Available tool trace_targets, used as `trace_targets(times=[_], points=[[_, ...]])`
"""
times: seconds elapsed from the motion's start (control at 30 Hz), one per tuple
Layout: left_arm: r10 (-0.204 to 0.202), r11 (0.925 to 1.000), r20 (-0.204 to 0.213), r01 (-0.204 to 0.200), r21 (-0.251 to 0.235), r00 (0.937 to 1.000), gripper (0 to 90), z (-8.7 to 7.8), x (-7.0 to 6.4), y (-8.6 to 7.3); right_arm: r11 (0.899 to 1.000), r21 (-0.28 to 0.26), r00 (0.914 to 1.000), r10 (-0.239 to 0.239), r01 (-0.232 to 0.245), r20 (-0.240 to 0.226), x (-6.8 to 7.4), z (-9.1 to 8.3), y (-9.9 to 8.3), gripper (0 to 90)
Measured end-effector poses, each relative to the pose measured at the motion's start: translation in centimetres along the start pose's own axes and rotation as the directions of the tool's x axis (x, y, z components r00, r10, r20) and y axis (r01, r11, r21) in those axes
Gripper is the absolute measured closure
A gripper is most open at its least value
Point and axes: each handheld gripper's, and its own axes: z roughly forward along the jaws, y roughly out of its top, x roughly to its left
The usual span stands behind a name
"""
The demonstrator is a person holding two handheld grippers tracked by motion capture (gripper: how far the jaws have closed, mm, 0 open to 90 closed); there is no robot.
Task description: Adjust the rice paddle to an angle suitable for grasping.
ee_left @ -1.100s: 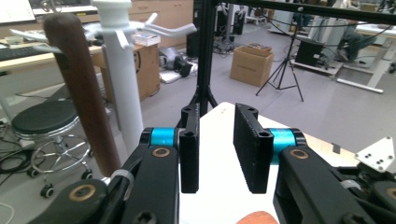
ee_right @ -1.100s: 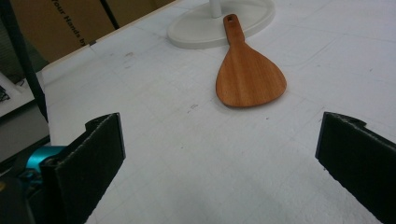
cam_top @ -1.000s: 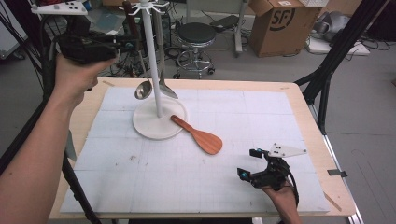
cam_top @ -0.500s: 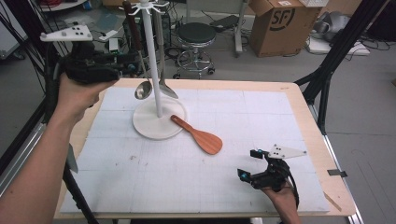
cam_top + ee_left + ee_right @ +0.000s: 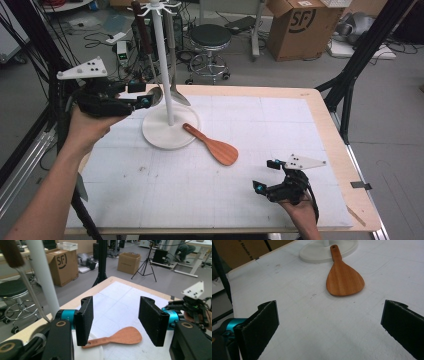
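With both grippers wide open and empty, our left gripper (image 5: 142, 95) at the stand's (image 5: 165, 65) nine o'clock risks knocking the hanging spoon (image 5: 156, 94); the wooden spatula (image 5: 212, 145) rests at the base's four o'clock on the tabletop (image 5: 260, 120), our right gripper (image 5: 267, 176) well apart.

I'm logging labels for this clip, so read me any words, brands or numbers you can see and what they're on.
"SF": printed in black on the brown cardboard box on the floor beyond the table, also seen in the left gripper view.
"Hands" (partly cut off, uncertain): on the brown cardboard surface at the top left of the right gripper view.
The white gridded table mat carries no readable text.
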Motion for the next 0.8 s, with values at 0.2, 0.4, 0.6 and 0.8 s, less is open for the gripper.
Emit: trace_targets(times=[0.2, 0.4, 0.6, 0.8], points=[[-0.004, 1.0000, -0.001, 0.004, 0.008, 1.0000, 40.4, -0.1, -0.8, -1.4, 1.000, 0.029, 1.0000, 0.001, -0.001, -0.004, 0.1, 0.5, 0.3, 0.5], [0.008, 0.9991, -0.017, -0.007, 0.041, 0.9998, 35.5, -0.3, -1.3, -3.4, 0.999, 0.040, 1.0000, 0.002, -0.002, 0.000, 0.0, 0.6, 0.4, 0.5], [0.010, 0.9982, -0.038, -0.007, 0.059, 0.9992, 29.0, -0.3, -1.8, -5.3, 0.998, 0.064, 1.0000, -0.006, 0.006, 0.006, -0.2, 1.4, 0.9, 0.5], [-0.001, 0.9971, -0.052, 0.005, 0.077, 0.9987, 20.9, -0.1, -2.3, -7.2, 0.996, 0.087, 0.9996, -0.008, 0.006, 0.026, -0.3, 2.5, 1.7, 0.5]])
